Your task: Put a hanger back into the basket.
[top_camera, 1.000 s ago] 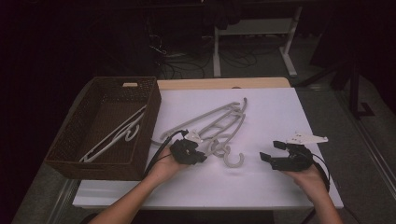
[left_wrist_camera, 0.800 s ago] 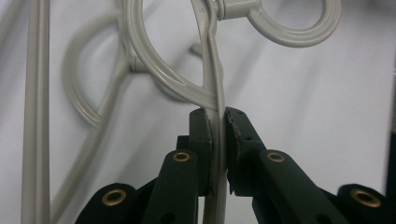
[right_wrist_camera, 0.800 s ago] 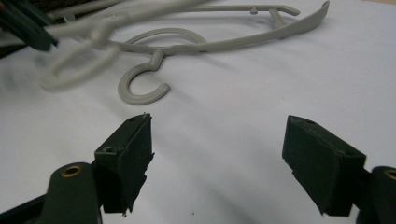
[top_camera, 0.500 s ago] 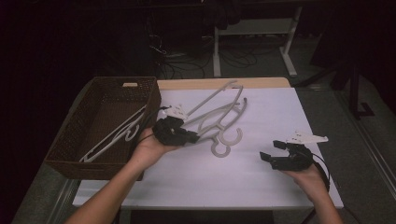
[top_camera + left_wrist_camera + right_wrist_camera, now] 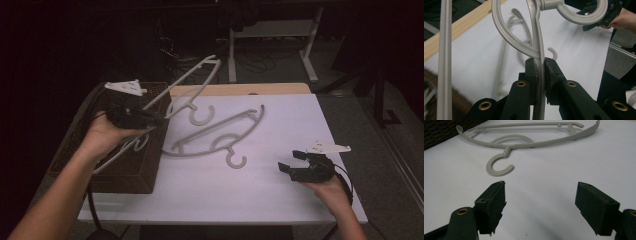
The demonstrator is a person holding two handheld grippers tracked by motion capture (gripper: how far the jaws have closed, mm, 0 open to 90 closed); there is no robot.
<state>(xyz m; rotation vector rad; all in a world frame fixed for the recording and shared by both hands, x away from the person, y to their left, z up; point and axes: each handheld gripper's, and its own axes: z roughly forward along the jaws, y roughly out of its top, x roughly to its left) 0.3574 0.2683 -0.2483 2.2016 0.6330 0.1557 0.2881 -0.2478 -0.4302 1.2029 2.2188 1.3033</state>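
Note:
My left gripper [image 5: 156, 120] is shut on the thin arm of a grey plastic hanger [image 5: 200, 75], held tilted in the air over the near right corner of the wicker basket [image 5: 130, 175]. In the left gripper view the jaws [image 5: 540, 65] pinch that arm, and the hanger's hook [image 5: 584, 15] hangs above. A second grey hanger [image 5: 220, 135] lies flat on the white table [image 5: 285, 120]. My right gripper [image 5: 289, 161] rests open at the front right. Its view shows the open gripper [image 5: 541, 192] with bare table between the pads and the flat hanger [image 5: 529, 137] beyond.
The dark wicker basket stands at the table's left and holds another pale hanger [image 5: 117, 157]. A wooden strip [image 5: 240, 89] runs along the far edge. A desk frame [image 5: 310, 55] and cables stand on the floor behind.
My left gripper has lifted one hanger off the table and carried it up and left, over the basket. The other hanger stays on the table. The right gripper has not moved.

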